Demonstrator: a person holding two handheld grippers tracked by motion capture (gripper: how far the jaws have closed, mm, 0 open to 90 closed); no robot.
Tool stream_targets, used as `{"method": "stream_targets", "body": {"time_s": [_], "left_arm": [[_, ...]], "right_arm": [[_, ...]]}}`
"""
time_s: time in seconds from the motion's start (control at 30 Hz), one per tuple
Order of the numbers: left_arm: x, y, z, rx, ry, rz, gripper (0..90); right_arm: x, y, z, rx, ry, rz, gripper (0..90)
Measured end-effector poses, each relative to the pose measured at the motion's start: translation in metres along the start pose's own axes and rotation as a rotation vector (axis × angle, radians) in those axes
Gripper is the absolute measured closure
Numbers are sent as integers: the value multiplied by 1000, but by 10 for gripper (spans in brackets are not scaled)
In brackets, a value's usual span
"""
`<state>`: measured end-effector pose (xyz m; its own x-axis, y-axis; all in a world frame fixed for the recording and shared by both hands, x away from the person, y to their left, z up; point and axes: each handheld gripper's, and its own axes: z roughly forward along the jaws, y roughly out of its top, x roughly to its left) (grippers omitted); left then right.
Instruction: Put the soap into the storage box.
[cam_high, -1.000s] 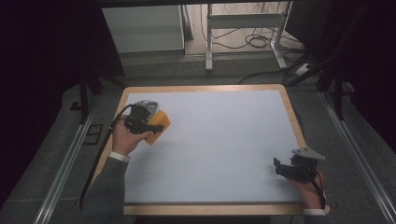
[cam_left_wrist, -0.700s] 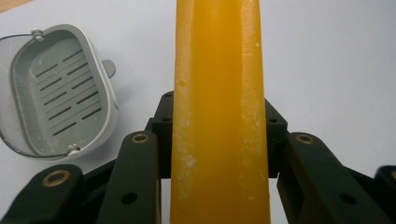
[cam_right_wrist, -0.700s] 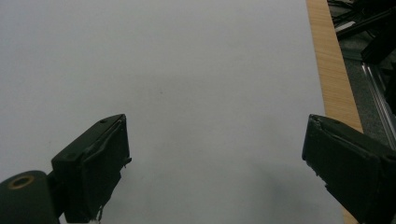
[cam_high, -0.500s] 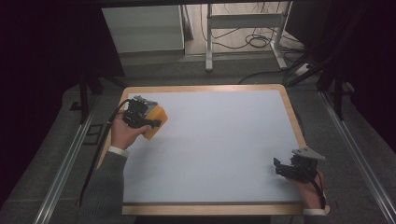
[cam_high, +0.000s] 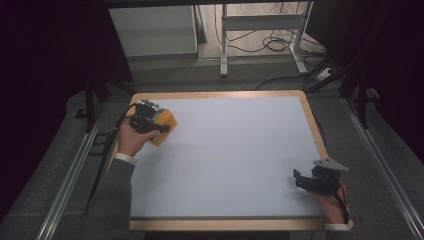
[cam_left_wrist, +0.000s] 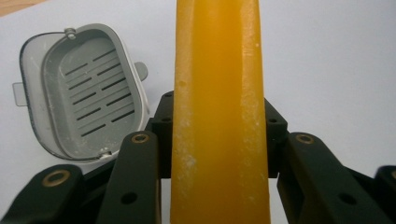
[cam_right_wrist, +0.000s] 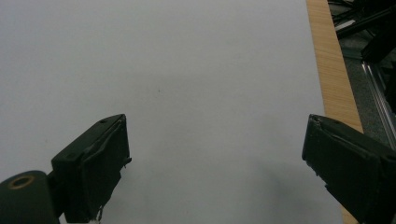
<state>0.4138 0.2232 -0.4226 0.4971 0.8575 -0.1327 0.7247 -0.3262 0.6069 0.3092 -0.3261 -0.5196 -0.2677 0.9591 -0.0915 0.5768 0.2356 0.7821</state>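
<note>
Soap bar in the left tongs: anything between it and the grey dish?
Nothing visible. The left tongs are shut on the orange soap bar, and the grey slotted dish lies open just beside it on bare white table.

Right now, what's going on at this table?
A person works two handheld grippers over a white table. The left gripper has its jaws shut on a yellow-orange soap bar, held near the table's far left corner. A grey slotted soap dish lies on the table beside it, with nothing in it. The right gripper sits with its jaws open and nothing between them, near the right wooden edge.
</note>
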Motion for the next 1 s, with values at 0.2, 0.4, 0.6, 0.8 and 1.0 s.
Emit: {"method": "stream_targets", "body": {"time_s": [0.2,0.4,0.6,0.8,1.0], "left_arm": [[3,3,-1,-10,-12,-15,608],[9,5,-1,-7,-2,-27,608],[14,8,0,-2,4,-34,608],[19,11,2,-8,11,-50,608],[26,13,5,-5,10,-68,608]], "right_arm": [[-1,0,0,-1,1,-1,74],[0,0,0,1,1,0,74],[-1,0,-1,-6,0,1,74],[-1,0,-1,-9,0,3,74],[-1,1,-2,-11,0,5,74]]}}
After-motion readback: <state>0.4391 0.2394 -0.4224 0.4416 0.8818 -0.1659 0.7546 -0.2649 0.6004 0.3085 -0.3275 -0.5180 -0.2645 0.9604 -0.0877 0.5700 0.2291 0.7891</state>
